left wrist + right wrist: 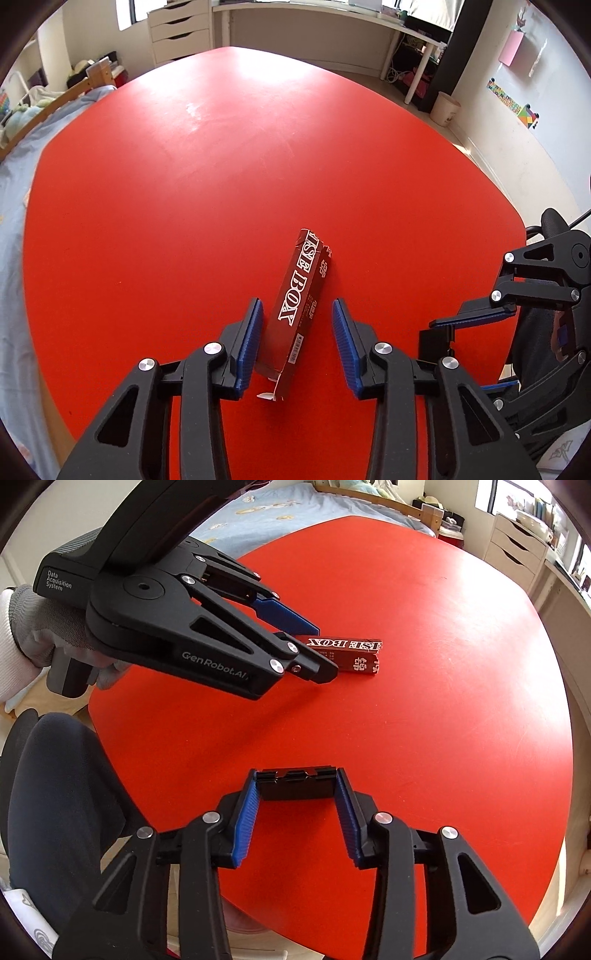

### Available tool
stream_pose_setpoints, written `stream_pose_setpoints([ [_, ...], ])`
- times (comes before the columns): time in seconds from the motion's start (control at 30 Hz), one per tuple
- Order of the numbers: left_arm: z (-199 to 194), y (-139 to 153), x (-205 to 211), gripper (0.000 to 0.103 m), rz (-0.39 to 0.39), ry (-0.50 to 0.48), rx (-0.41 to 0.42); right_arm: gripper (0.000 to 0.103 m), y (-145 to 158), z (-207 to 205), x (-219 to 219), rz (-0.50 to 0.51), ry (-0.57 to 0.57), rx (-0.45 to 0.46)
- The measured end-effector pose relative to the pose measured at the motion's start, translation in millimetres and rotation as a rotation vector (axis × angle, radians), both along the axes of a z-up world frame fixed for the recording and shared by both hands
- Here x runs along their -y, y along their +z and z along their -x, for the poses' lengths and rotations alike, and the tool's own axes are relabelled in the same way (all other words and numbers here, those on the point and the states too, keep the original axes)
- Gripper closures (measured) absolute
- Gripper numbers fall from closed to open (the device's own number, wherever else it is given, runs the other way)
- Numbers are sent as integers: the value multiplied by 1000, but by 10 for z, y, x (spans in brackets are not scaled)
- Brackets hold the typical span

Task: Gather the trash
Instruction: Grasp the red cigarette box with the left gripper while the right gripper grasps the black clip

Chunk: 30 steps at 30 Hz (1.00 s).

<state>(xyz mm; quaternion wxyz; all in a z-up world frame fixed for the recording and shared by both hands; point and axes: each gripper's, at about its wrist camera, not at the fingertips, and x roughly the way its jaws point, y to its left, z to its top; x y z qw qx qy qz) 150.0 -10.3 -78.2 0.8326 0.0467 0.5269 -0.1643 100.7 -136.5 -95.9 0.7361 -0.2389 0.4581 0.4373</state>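
1. Red table (184,184): the work surface. It carries two loose items, both within reach of the grippers. A pale waste bin (448,108) stands on the floor beyond the table's far edge, well apart from both grippers; whether it is the intended destination cannot be confirmed

2. Dark red carton (301,314): a long, flattened box with a torn flap at its near end, printed in white lettering. It lies flat on the table, lengthwise between the fingers of the left gripper (297,343), its far end reaching well past the fingertips

3. Left gripper state: partly closed around the carton. The left blue pad (251,343) sits against the carton's side or just beside it; the right pad shows a clear strip of table between it and the carton. The carton is bracketed, not yet clamped

4. Black block (297,784): a small ridged plastic piece, spanning the gap at the fingertips of the right gripper (297,786). Both blue pads meet its ends. Judged gripped, with the fingers held moderately apart by the block's width. Whether the block is clear of the table cannot be told

5. Task status: early. Nothing shows as deposited. One item appears secured on the right; the carton on the left awaits a firm grip. Remaining, as judged: finish closing on the carton, lift both items, and carry them to a receptacle
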Motion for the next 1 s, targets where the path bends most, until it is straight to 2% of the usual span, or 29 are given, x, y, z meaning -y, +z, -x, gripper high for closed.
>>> stream_pose_setpoints([
  [0.03,-20,2,2,80,-3,-2,-3,63,2,5,2,-3,1,-4],
  [0.1,-24,4,2,88,-7,1,-8,63,4,5,7,-7,-3,-3],
  [0.47,60,82,-8,89,1,55,12,63,85,-46,79,-29,-41,-4],
  [0.73,224,300,-26,89,11,97,40,63,237,-17,140,-44,-58,9],
  [1.0,514,593,-14,89,37,148,89,63,532,105,304,-77,-69,29],
])
